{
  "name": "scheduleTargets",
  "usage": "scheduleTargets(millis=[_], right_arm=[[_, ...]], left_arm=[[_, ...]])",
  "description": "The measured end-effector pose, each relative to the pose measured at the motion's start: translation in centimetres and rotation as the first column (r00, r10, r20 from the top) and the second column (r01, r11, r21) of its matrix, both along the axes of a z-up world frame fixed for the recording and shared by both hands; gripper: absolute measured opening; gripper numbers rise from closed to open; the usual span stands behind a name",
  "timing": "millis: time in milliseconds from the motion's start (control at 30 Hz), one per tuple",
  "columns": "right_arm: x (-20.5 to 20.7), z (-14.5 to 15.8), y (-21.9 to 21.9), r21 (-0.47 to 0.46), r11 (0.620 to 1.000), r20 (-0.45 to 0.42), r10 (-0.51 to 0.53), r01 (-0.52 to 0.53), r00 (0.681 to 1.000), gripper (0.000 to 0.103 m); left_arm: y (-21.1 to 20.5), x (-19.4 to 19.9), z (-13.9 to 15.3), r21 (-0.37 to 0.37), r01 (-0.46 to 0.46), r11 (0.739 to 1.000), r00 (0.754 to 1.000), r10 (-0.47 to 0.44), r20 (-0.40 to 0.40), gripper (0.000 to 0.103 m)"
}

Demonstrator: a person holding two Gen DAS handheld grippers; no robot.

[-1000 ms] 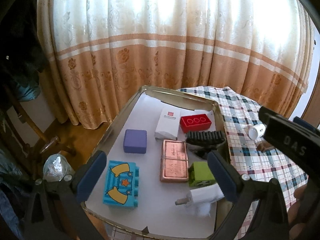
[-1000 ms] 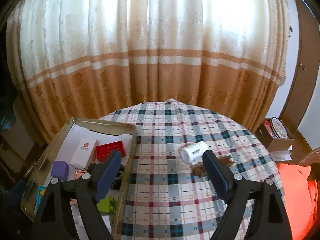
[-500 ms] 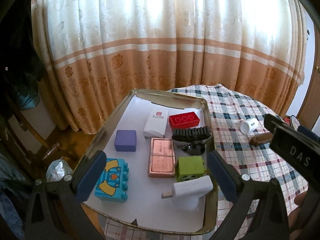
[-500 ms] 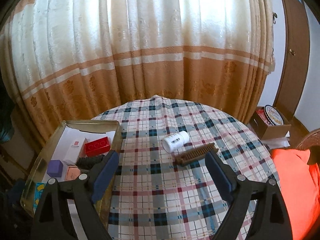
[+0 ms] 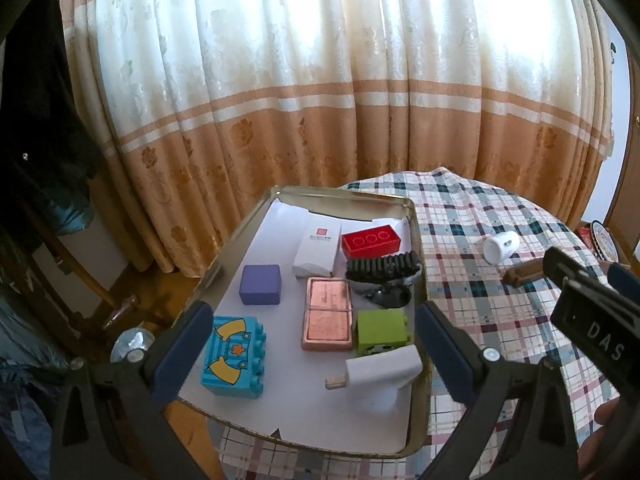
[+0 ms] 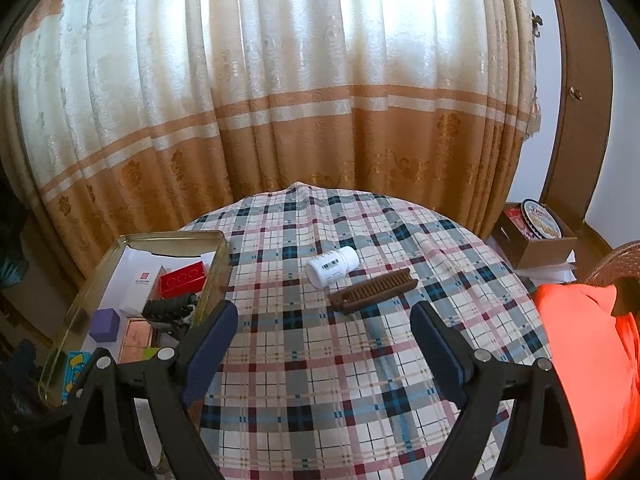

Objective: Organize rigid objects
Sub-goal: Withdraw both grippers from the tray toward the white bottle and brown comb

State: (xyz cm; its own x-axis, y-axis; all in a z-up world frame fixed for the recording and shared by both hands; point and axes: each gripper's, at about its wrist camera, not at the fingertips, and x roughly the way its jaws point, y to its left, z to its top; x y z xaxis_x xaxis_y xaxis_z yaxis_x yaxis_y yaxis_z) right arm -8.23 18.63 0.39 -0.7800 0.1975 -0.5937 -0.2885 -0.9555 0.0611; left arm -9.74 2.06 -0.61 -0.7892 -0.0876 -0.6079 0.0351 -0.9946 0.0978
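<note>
We see the round table under its plaid cloth, and at its left edge the metal tray, already holding blocks, boxes and a black brush. Two things lie loose on the cloth, just beside each other: a brown comb and a white bottle on its side. The comb looks light and stiff; we would pinch it across its narrow spine. The bottle is smooth and may roll, so we would grip its body, not the cap. Our right gripper hangs near them, jaws wide apart and empty; our left gripper gapes empty above the tray.
</note>
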Motion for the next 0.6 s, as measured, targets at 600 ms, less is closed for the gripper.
scheduleTargets(millis=[600], right_arm=[[2.3,-1.1,4.5,-0.038,0.997,0.015,-0.07,0.07,0.997,0.09]], left_arm=[[4.7,1.7,-0.1,0.081,0.199,0.977,0.976,-0.205,0.07,0.102]])
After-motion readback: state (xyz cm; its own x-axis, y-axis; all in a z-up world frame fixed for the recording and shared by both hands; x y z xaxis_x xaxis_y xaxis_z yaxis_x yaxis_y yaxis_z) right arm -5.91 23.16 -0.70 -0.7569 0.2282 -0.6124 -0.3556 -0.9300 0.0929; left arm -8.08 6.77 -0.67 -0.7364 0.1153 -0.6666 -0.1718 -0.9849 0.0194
